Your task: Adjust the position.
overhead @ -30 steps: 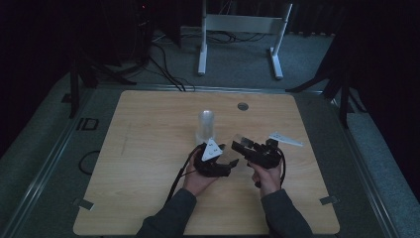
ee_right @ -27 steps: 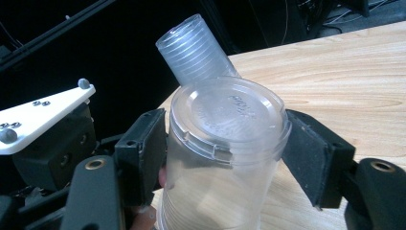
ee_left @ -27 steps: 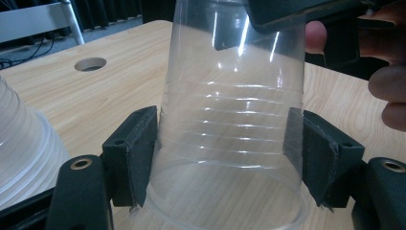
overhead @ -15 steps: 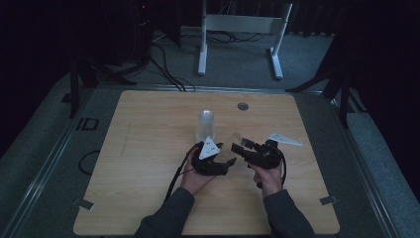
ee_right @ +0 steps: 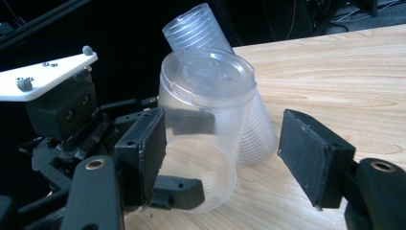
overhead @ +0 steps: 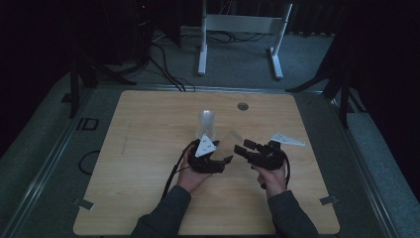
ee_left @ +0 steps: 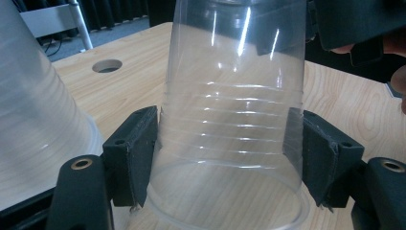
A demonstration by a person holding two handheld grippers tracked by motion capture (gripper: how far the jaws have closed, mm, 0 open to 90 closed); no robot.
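Left gripper [overhead: 224,159] is clamped on a clear plastic cup [ee_left: 230,120]: in the left gripper view both black pads press flat against the cup's ribbed wall, one on each side, near its wide rim. The cup is held upside down, its closed base uppermost, over the wooden table [overhead: 148,129].

Right gripper [overhead: 240,147] stands just beside it, jaws pointing toward the left gripper. Its jaws have just been closing, yet in the right gripper view the cup [ee_right: 203,120] sits between them with the right-hand pad clear of the wall; contact at the left-hand pad cannot be judged. This gripper is therefore rated as not gripping.

A stack of clear cups [overhead: 207,124] stands upside down just behind the two grippers, near the table's middle; in the right gripper view the stack [ee_right: 249,124] appears directly behind the held cup, close enough that a gap cannot be confirmed.

Room to move: bare tabletop lies wide to the left and toward the near edge. A round hole [overhead: 242,106] sits near the far edge, well apart from the work.

Both forearms enter from the near edge, sleeved, hands side by side, near the table's middle.
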